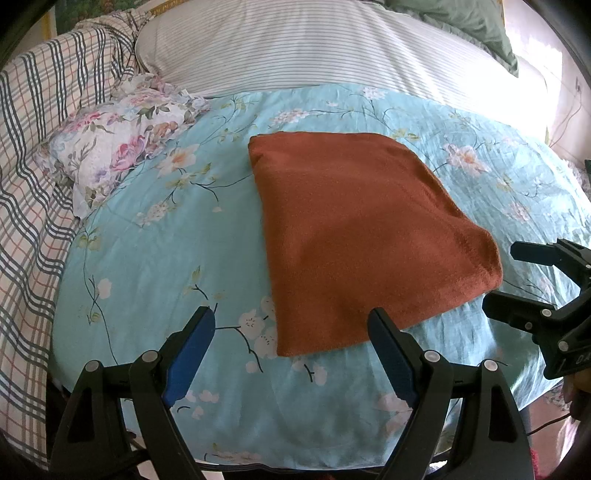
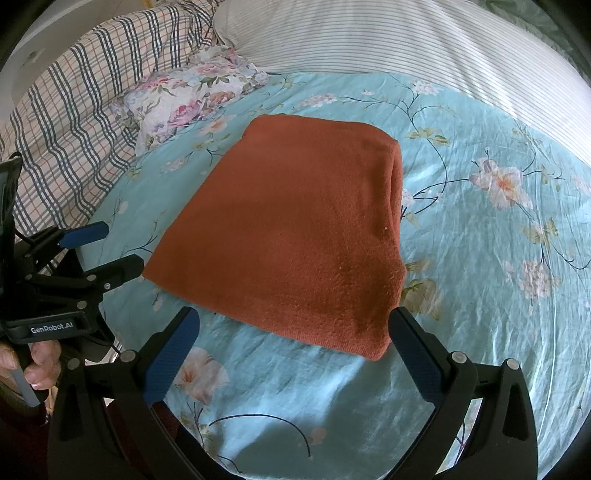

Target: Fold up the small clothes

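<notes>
A rust-orange cloth lies folded into a thick rectangle on the light-blue floral bedsheet; it also shows in the right wrist view. My left gripper is open and empty, hovering just in front of the cloth's near edge. My right gripper is open and empty, its right fingertip close to the cloth's near right corner. Each gripper shows in the other's view: the right one beside the cloth's right corner, the left one beside its left corner.
A small floral cloth lies crumpled at the back left of the sheet. A plaid blanket is heaped along the left. A striped pillow lies across the back, with a green cloth behind it.
</notes>
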`<state>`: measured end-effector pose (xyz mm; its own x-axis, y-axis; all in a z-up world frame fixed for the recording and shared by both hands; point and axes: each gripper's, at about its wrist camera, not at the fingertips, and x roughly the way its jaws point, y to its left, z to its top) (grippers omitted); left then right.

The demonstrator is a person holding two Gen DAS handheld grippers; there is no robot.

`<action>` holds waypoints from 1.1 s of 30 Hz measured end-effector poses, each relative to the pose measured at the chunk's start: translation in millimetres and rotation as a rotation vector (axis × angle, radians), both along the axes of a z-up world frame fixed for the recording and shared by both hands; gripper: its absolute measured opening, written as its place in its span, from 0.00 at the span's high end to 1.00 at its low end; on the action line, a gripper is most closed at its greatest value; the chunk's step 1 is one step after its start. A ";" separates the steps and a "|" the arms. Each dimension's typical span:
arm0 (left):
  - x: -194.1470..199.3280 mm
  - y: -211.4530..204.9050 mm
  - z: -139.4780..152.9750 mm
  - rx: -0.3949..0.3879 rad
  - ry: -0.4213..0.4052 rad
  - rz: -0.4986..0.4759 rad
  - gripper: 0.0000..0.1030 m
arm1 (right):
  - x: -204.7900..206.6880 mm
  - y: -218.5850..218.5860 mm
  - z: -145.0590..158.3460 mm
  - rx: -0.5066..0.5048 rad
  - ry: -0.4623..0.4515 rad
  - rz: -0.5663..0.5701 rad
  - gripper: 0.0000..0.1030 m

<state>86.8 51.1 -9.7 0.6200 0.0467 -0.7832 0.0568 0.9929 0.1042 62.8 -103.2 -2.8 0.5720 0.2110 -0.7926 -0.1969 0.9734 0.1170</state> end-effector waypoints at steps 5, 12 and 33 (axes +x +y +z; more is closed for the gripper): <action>-0.3 -0.5 0.1 0.000 0.000 -0.002 0.17 | 0.4 -1.0 -0.4 0.002 0.000 0.004 0.01; 0.1 0.7 0.6 -0.001 0.000 -0.002 0.17 | 1.1 -1.2 0.2 0.001 0.001 0.004 0.01; -1.1 0.2 1.2 -0.003 0.000 -0.003 0.17 | -1.5 0.6 -0.8 0.001 0.000 0.007 0.01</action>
